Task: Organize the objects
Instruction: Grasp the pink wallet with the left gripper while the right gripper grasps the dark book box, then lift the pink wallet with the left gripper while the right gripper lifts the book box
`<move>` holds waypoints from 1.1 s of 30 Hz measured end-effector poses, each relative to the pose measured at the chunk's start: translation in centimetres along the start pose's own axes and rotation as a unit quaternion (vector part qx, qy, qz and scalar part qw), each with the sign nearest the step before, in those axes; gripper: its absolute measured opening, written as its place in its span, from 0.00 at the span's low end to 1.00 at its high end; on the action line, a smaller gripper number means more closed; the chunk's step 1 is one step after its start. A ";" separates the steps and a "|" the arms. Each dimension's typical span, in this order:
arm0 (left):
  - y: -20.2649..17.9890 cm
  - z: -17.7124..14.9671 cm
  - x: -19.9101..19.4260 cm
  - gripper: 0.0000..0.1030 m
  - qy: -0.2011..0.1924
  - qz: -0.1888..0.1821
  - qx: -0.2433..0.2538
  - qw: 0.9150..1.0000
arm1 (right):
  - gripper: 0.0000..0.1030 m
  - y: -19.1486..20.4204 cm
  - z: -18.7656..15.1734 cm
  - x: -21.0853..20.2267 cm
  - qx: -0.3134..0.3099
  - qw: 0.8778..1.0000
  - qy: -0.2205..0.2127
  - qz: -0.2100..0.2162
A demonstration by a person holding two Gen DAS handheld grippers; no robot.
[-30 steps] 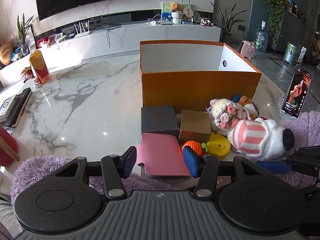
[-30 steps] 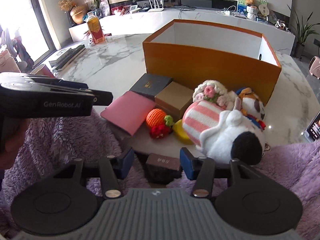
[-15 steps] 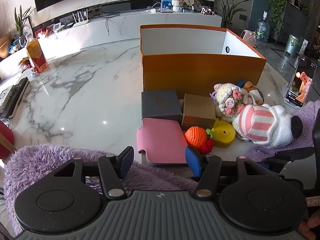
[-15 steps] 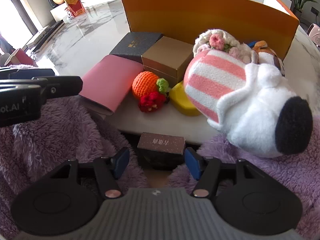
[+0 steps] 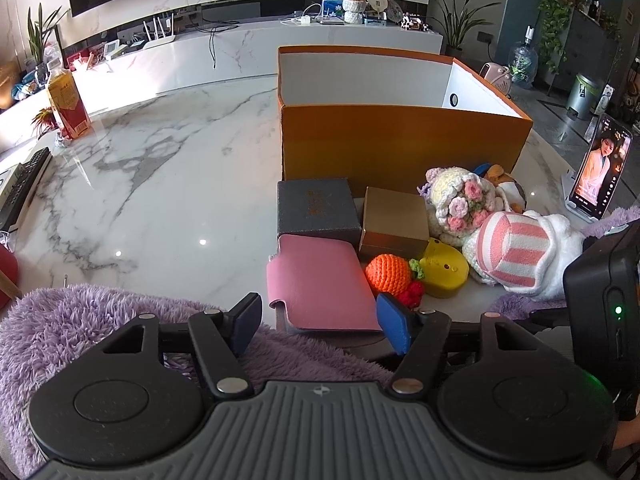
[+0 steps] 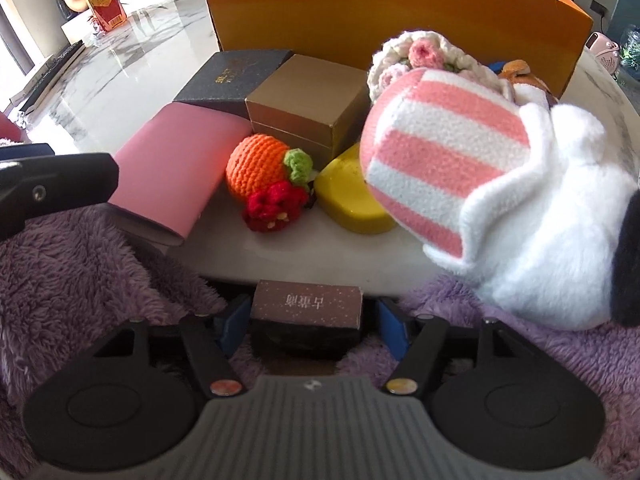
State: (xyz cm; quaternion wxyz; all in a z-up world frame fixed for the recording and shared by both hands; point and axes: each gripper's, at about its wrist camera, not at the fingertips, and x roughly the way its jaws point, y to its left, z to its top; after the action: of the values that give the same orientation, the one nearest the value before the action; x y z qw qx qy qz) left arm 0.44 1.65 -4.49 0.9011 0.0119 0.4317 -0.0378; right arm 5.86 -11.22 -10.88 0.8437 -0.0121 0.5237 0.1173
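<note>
Two claws | right claw [image 6: 310, 326] apart, brown box [image 6: 307, 314] between fingers | left claw [image 5: 318, 322] apart, nothing held

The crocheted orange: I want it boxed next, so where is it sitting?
In the right wrist view the crocheted orange sits on the marble table, between the pink case on its left and the yellow toy, just before the gold box.

The orange box [image 6: 396, 12] hides its own floor in both views; the white plush [image 6: 552, 216] runs off the right wrist view's right edge; the small toy [image 5: 506, 184] behind the crocheted bouquet [image 5: 460, 200] is mostly covered; the phone [image 5: 601, 172] screen's text is too small to read.
</note>
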 end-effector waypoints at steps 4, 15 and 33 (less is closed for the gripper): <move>0.0 0.1 0.1 0.80 -0.002 -0.016 -0.002 1.000 | 0.59 -0.4 0.1 -0.3 0.005 1.000 -0.002 0.008; 1.3 1.0 -0.7 0.81 -0.024 0.010 -0.026 0.999 | 0.59 -1.4 1.6 -5.5 0.009 0.997 -0.056 0.043; -1.7 2.6 3.9 0.87 0.054 0.018 0.064 0.996 | 0.59 -4.0 8.4 -13.3 0.040 0.981 -0.167 0.094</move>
State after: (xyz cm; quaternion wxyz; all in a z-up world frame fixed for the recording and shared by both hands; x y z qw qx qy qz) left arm 4.77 -0.42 -5.86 0.8745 0.0796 0.4759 -0.0486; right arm 8.51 -16.36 4.26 0.9042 0.0907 0.3787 0.1757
